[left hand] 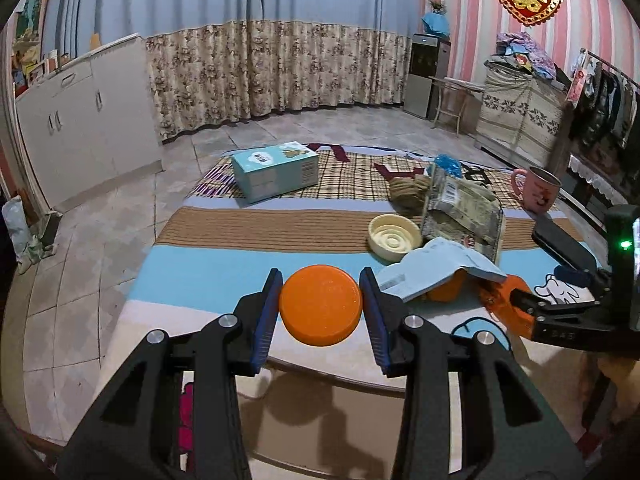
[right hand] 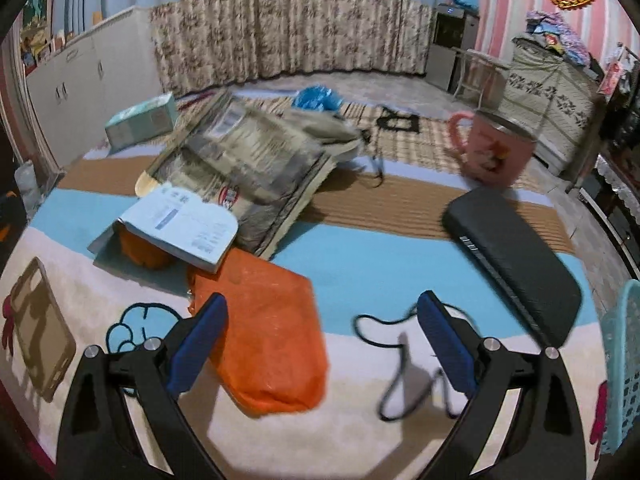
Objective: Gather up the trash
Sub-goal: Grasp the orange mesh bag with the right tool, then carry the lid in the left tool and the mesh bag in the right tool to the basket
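1. While my left gripper (left hand: 321, 300) is hanging over the near edge of the bed, I am clamping an orange lid (left hand: 320, 305) between both blue pads (left hand: 267, 312), each pad touching its rim.
2. At two o'clock from that lid, a pale blue booklet (left hand: 436, 270) is lying draped over an orange lump, and a cream round lid (left hand: 394, 237) is sitting just beyond it at one o'clock.
3. Right beside the cream lid, a silvery printed packet (left hand: 464, 212) is leaning up on its edge, with a tan knitted bundle (left hand: 412, 192) behind it.
4. Further out at eleven o'clock, a teal box (left hand: 276, 170) is resting on the checked blanket (left hand: 352, 184).
5. Over on my other side, my right gripper (right hand: 322, 340) is standing with its jaws wide apart and gripping nothing.
6. An orange plastic bag (right hand: 268, 332) is lying flat on the bed just inside my left pad, at ten o'clock from the gap's middle, partly overlapped by that pad in view.
7. A thin dark cord (right hand: 394, 376) is looping on the cover near my right pad.
8. At two o'clock, a black flat case (right hand: 516, 256) is lying across the blue stripe, and a pink mug (right hand: 492, 152) is standing upright beyond it at one o'clock.
9. A turquoise mesh basket (right hand: 622, 364) is showing at the frame's three o'clock edge.
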Tool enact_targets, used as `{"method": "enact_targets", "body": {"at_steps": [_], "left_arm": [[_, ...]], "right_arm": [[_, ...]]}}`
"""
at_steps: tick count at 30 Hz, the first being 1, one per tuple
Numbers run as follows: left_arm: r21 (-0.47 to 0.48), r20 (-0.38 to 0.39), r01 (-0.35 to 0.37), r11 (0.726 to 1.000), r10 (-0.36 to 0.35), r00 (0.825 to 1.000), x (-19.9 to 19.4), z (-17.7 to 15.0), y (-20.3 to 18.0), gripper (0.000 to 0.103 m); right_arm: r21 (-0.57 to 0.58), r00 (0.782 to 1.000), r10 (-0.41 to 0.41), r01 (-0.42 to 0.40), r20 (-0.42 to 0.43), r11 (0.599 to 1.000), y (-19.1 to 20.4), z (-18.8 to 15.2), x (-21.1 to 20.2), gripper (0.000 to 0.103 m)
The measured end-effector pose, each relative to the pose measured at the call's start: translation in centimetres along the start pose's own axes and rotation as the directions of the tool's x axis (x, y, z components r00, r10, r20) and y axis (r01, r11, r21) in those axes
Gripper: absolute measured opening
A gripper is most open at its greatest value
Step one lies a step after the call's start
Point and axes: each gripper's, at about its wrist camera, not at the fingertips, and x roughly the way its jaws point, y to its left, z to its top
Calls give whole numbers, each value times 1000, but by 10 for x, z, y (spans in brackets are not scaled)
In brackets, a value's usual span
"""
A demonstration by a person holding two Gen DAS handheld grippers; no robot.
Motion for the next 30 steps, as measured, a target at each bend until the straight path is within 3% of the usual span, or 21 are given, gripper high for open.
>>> {"method": "enact_targets", "body": {"at_steps": [4, 8, 10, 13, 16, 20, 25, 30], "left_arm": [[-7, -4, 0, 1000, 0, 1000, 3, -3, 4, 39], [-12, -4, -1, 1000, 1, 1000, 3, -5, 4, 39], [-15, -6, -1, 1000, 0, 1000, 3, -5, 4, 39], [-15, -5, 1, 1000, -1, 1000, 3, -3, 1, 39], [-4, -2, 0, 1000, 0, 1000, 1, -1, -4, 39], [10, 5, -1, 1000, 1, 1000, -6, 3, -12, 39], [29, 15, 12, 999, -13, 1000, -15, 7, -30, 39], [50, 20, 34, 998, -35, 999, -23, 8, -55, 39]], "right_arm": [[-10, 999, 30, -31, -44, 999, 6, 1, 13, 92], [-8, 997, 65, -66, -49, 998, 6, -3, 13, 83], [-32, 996, 82, -83, -46, 996, 11, -3, 11, 74], [-67, 993, 115, -117, -37, 991, 19, -5, 7, 51], [-83, 992, 120, -122, -32, 989, 22, -6, 5, 42], [-20, 992, 125, -126, -36, 992, 3, -5, 2, 4], [73, 988, 156, -155, -10, 985, -36, -14, -12, 2], [122, 990, 135, -139, 40, 983, -75, -20, -37, 1]]}}
